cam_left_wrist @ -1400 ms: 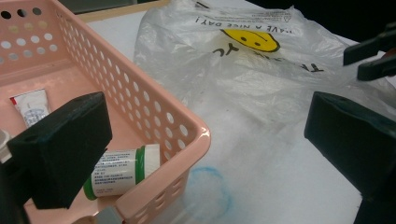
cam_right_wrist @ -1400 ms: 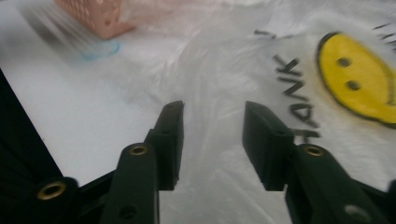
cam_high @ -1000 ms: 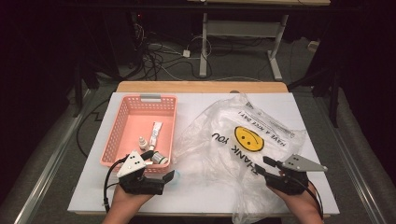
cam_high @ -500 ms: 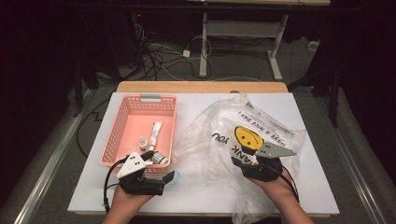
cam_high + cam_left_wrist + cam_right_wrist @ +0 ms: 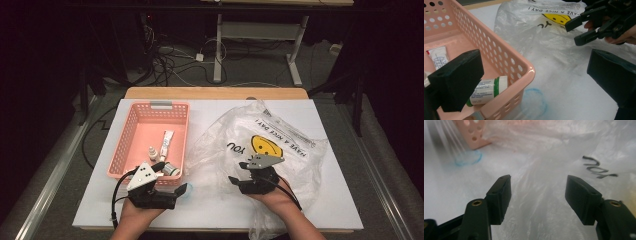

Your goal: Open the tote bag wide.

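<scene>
The clear plastic bag (image 5: 270,150) lies crumpled on the white table (image 5: 100,200), its left edge beside the pink basket (image 5: 125,150). The left gripper (image 5: 172,177) stands open across the basket's near corner, the rim between its jaws. The right gripper (image 5: 240,172), open over the bag, has moved left from the bag's right side, jaws just widening, with nothing between them.

Basket (image 5: 150,142) wall blocks left; crumpled bag (image 5: 260,150) covers table (image 5: 330,200) right.
</scene>
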`<state>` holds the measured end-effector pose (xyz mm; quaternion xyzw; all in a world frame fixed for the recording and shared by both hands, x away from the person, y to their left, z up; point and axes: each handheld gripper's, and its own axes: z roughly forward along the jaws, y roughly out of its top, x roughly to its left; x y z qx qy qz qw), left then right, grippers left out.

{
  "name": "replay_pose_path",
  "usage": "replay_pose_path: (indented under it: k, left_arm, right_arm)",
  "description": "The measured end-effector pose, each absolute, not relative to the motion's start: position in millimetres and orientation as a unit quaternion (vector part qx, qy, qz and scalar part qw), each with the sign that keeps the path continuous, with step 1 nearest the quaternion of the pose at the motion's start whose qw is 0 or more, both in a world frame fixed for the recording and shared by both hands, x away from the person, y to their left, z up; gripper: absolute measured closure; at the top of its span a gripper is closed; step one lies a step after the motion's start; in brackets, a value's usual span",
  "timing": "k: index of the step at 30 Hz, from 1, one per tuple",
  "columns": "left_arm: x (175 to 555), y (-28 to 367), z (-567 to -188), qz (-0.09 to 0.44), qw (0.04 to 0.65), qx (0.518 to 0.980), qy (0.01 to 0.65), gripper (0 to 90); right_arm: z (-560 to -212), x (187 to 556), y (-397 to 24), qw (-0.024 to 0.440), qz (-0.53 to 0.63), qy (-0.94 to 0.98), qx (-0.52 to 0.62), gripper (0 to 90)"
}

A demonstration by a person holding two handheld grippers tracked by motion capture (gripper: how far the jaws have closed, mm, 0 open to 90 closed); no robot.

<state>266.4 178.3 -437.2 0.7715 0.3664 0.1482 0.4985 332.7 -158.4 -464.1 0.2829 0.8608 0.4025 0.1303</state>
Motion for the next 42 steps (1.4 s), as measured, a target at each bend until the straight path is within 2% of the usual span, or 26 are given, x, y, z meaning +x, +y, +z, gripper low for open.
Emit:
replay_pose_path:
  k: [6,11,15,24,30,33,42]
  left_arm:
    - [267,177,-438,0.148,0.497,0.774,0.363,0.2]
    - [266,177,-438,0.147,0.498,0.774,0.363,0.2]
    - [266,177,-437,0.147,0.498,0.773,0.364,0.2]
    - [267,177,-438,0.147,0.497,0.774,0.364,0.2]
    - [266,177,-438,0.147,0.498,0.773,0.364,0.2]
    - [266,177,-437,0.148,0.498,0.773,0.364,0.2]
    - [266,178,-437,0.15,0.497,0.773,0.365,0.1]
  right_arm:
    - [-477,334,-156,0.125,0.372,0.875,0.285,37.6]
    - [-484,338,-157,0.123,0.351,0.887,0.274,40.7]
    - [-485,338,-159,0.12,0.355,0.883,0.284,49.1]
    - [-485,342,-165,0.126,0.361,0.874,0.298,74.2]
    - [-486,344,-168,0.124,0.368,0.867,0.313,84.7]
    - [-486,345,-170,0.122,0.371,0.863,0.32,88.8]
    - [-480,347,-185,0.138,0.415,0.828,0.351,90.0]
